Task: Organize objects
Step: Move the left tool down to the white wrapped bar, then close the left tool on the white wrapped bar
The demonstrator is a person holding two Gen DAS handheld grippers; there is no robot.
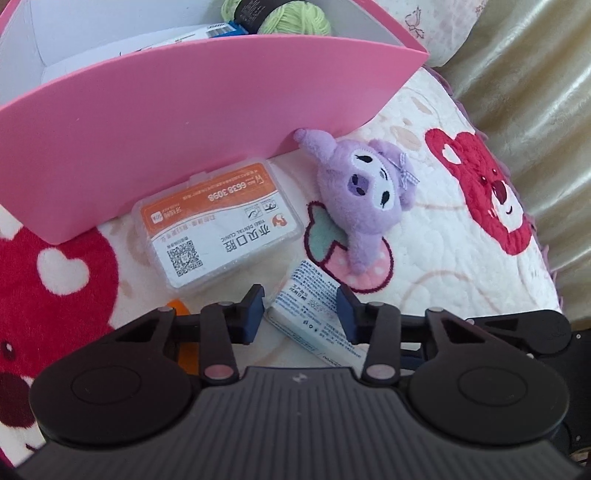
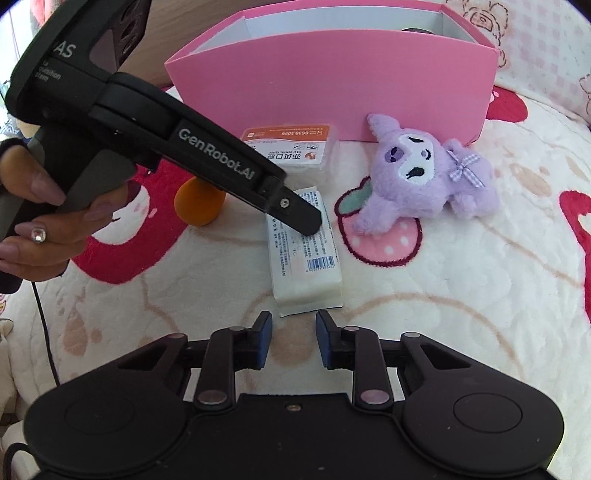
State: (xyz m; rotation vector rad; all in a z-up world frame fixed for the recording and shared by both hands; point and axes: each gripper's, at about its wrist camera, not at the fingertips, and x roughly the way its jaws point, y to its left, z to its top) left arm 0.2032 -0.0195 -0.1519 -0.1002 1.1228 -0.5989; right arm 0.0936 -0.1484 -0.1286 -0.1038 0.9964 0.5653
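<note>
A white tissue pack (image 2: 304, 258) lies on the bedspread; it also shows in the left wrist view (image 1: 314, 314). My left gripper (image 1: 301, 312) is open, its jaws on either side of the pack's far end, just above it. In the right wrist view the left gripper (image 2: 310, 221) reaches down over the pack. My right gripper (image 2: 293, 338) is open and empty, just short of the pack's near end. A purple plush toy (image 1: 364, 195) (image 2: 424, 177), a clear dental-clinic box (image 1: 218, 225) (image 2: 291, 147) and an orange ball (image 2: 199, 203) lie near a pink box (image 1: 184, 122) (image 2: 332, 81).
The pink box holds green yarn (image 1: 291, 16) and a white package (image 1: 147, 40). The bedspread (image 2: 480, 314) has red bear and strawberry patterns. A shiny curtain (image 1: 535, 110) hangs at the right past the bed's edge. A pillow (image 2: 535, 55) lies behind the box.
</note>
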